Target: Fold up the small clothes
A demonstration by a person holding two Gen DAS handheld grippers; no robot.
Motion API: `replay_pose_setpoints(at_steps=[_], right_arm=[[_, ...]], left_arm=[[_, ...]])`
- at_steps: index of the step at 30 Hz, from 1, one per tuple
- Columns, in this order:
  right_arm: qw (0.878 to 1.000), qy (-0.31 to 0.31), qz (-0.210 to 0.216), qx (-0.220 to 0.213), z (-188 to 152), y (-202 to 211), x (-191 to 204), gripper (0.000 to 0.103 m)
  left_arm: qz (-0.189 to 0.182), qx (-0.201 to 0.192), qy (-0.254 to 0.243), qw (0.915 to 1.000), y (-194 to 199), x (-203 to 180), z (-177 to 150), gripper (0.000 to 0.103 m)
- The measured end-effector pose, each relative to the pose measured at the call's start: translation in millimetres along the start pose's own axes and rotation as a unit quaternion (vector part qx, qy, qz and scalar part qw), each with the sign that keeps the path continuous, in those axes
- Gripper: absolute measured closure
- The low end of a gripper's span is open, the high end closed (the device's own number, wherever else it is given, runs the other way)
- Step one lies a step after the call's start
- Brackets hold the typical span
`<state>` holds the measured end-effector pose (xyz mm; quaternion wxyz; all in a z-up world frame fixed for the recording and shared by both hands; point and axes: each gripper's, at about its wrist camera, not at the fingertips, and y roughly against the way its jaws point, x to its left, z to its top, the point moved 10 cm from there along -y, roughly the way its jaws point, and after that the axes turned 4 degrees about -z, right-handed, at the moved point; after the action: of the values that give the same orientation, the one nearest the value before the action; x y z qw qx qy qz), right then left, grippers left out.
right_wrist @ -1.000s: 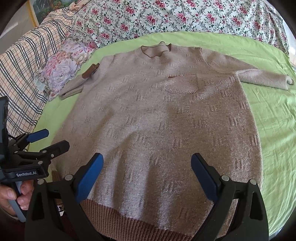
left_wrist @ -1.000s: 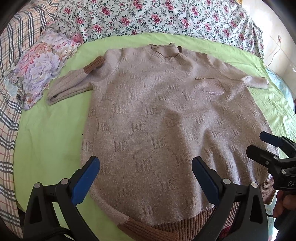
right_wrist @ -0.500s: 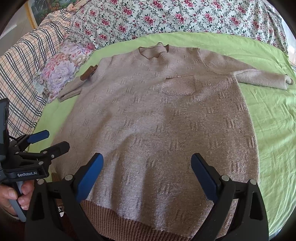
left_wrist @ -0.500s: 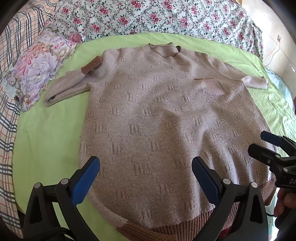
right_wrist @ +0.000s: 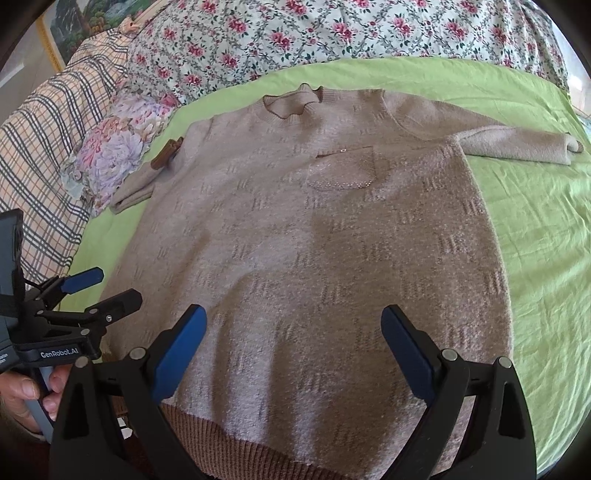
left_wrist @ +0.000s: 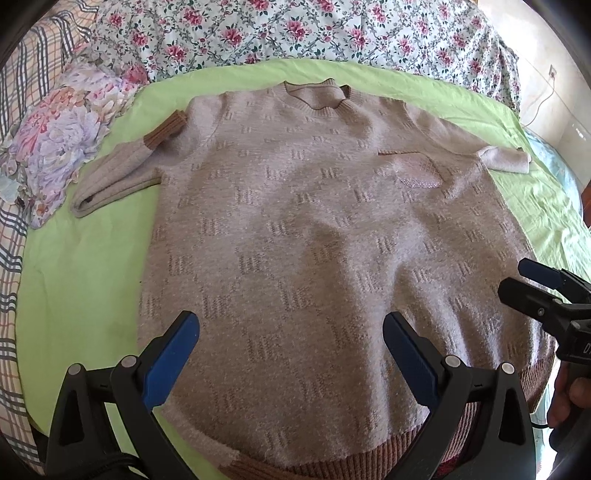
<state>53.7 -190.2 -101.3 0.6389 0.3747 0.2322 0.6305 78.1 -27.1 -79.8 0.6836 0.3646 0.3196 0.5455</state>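
Note:
A beige knitted sweater (left_wrist: 314,229) (right_wrist: 314,251) with a brown ribbed hem lies flat, front up, on a green sheet (left_wrist: 85,280). Its left sleeve (left_wrist: 122,173) is folded back, brown cuff (left_wrist: 164,129) by the shoulder; the right sleeve (right_wrist: 517,146) stretches out sideways. A small chest pocket (right_wrist: 341,168) shows. My left gripper (left_wrist: 291,332) hangs open over the lower left part of the sweater, holding nothing. My right gripper (right_wrist: 293,328) hangs open over the lower middle, also holding nothing. Each gripper shows in the other's view, the right gripper (left_wrist: 524,280) and the left gripper (right_wrist: 103,288).
A flowered cloth bundle (left_wrist: 59,136) lies left of the sweater. A rose-print cover (left_wrist: 295,33) runs along the back and a plaid blanket (right_wrist: 44,147) lies at the left. A hand (right_wrist: 26,395) grips the left tool's handle. Green sheet (right_wrist: 546,258) lies bare to the right.
Both grippers have drifted slightly, the sweater shifting a little in each view. Both stay open and the sweater lies as before.

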Motion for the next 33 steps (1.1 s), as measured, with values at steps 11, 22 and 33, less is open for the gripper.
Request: replay_pose_setpoints(at_steps=[11,22,33], right_arm=[[0.998,-0.06,-0.004,-0.005,27.3,6.7,-49.9,0.021],[0.984,-0.16,-0.057,-0.044,119.0,26.3,-196.9,0.034],[0.934,-0.305,-0.172,-0.073,218.8,7.2,-417.1,0.043]], left_arm=[[-0.002,0.007,0.008,0.9999,-12.8,6.2,19.0,0.003],[-0.002,0.018,0.02,0.9996,-29.6,7.6,35.0,0.003],[-0.001,0.051,0.016,0.9986,-54.8,-3.2,33.7,0.003]])
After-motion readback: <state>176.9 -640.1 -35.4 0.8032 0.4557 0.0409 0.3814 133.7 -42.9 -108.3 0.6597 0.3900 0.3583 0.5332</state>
